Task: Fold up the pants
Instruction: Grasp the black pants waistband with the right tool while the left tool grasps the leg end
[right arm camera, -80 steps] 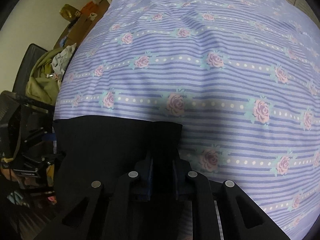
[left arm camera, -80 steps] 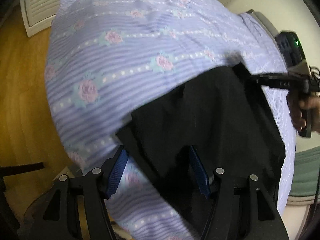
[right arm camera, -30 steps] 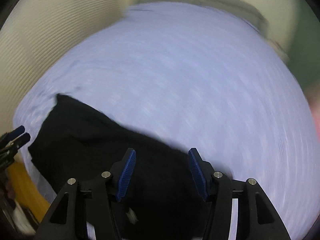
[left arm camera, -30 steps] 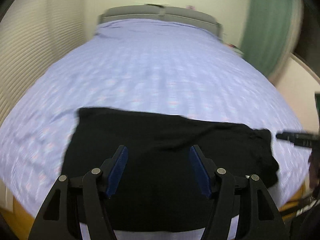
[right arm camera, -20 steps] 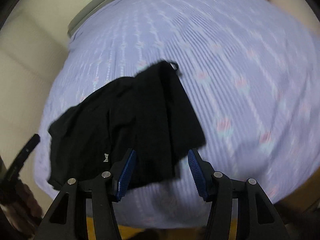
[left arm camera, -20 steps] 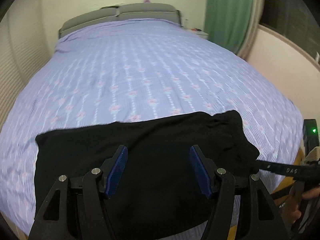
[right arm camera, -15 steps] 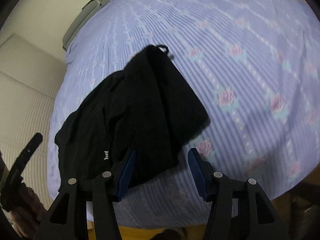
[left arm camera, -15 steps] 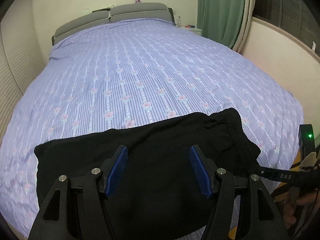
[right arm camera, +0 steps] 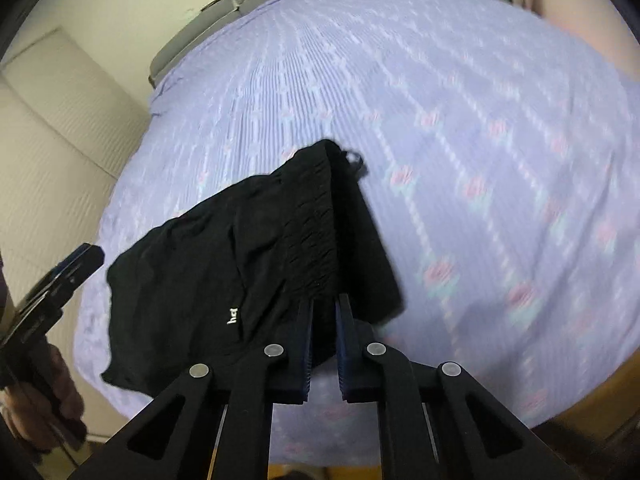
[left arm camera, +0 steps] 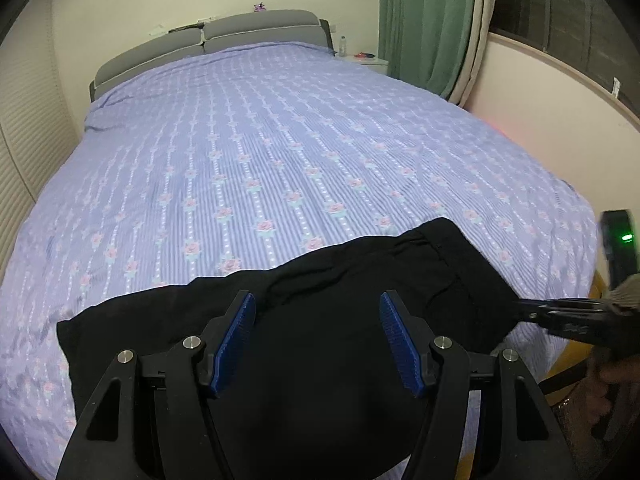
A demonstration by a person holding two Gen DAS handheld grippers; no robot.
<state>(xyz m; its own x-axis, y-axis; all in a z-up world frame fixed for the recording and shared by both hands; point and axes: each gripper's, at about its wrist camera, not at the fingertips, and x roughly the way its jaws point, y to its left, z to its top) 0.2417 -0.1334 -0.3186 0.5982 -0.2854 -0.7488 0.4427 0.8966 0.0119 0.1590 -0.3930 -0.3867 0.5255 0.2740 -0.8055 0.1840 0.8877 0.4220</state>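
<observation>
Already partly folded, the black pants lie across the near end of the bed, close to its foot edge, spread sideways on the lilac bedspread with its stripes and small pink roses. Seen from the right wrist, the gathered elastic waistband runs from the far edge of the garment toward the camera, a small cord loop pokes out at its far end, and a little white logo shows on the cloth to its left.

At the near end of that waistband the right gripper is closing, its blue pads drawn narrow with a bunch of black cloth pinched between them. From the left wrist its dark fingers meet the right-hand edge of the pants, with the hand holding it blurred below.

Over the middle of the garment hangs the left gripper, its blue pads standing well apart with only flat black cloth seen between them and nothing grasped; whether the tips touch the fabric cannot be told.

Farther out, a grey padded headboard closes the far end of the bed. Beside it stands a white nightstand bearing a small bottle and some small items, too tiny to tell. A green curtain hangs to its right.
</observation>
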